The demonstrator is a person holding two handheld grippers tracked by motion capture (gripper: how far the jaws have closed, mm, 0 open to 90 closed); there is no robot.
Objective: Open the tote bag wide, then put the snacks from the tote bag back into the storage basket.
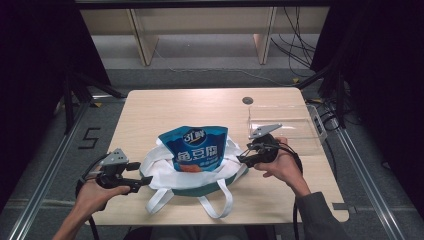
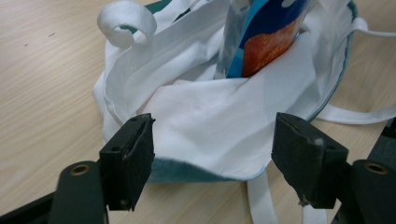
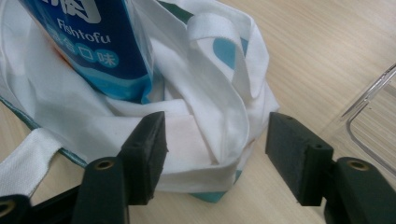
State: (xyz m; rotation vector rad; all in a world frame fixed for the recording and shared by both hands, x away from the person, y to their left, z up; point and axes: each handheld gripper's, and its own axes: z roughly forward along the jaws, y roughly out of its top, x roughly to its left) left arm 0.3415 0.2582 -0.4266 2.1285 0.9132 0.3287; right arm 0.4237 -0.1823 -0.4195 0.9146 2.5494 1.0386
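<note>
A: Nearest us, both hands sit at the table's near edge. The left gripper (image 1: 146, 180) is at the tote bag's left side, jaws spread wide.

B: Anything between them?

A: The white tote bag (image 2: 210, 121) lies in the gap, but the pads don't press it. Nothing is held.

B: And the right gripper (image 1: 242, 159)?

A: Same picture at the bag's right end: jaws wide apart, the folded cloth (image 3: 210, 140) between them, not pinched.

B: Where's the bag itself?

A: Flat on the wooden table (image 1: 165, 107), near-centre, handles (image 1: 222, 202) trailing toward us. A blue fish tofu packet (image 1: 196, 149) stands in its mouth.

B: Farther back?

A: A clear plastic box (image 1: 287, 127) at far right, just beyond the right gripper.
</note>
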